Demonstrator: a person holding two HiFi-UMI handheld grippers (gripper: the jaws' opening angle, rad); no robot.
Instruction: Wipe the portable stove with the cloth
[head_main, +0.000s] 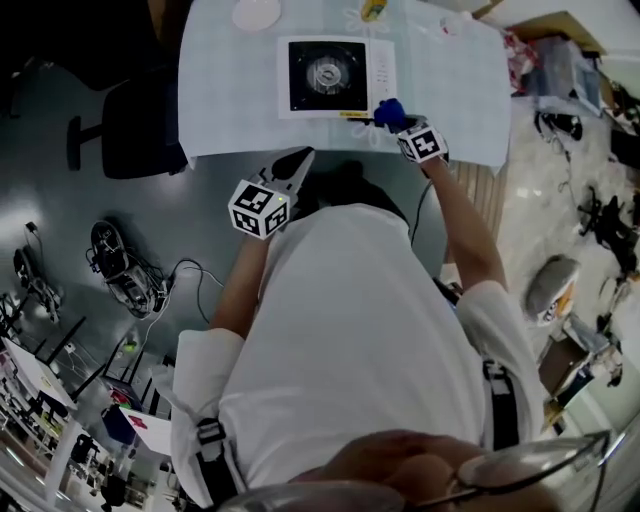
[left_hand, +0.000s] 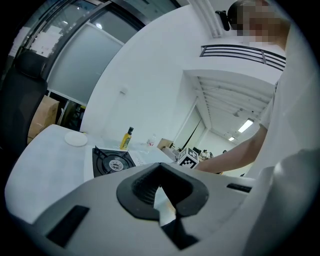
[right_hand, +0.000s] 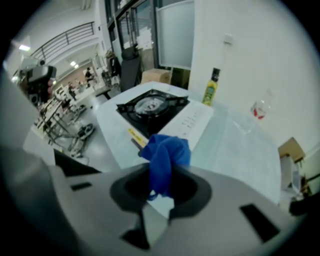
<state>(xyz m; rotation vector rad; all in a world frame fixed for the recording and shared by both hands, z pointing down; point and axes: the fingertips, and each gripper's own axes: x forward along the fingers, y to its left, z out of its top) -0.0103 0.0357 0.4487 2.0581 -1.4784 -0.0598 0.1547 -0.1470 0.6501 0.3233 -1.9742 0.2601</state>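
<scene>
currently, right gripper (right_hand: 156, 209) clamping cloth (right_hand: 165, 155), near portable stove (right_hand: 152, 107), left gripper (left_hand: 166, 220) jaws together

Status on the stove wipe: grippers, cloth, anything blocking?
Right gripper shut on blue cloth, at the portable stove's near edge. Left gripper shut, empty, short of the table. Nothing on the stove; yellow bottle and plate sit behind it.
</scene>
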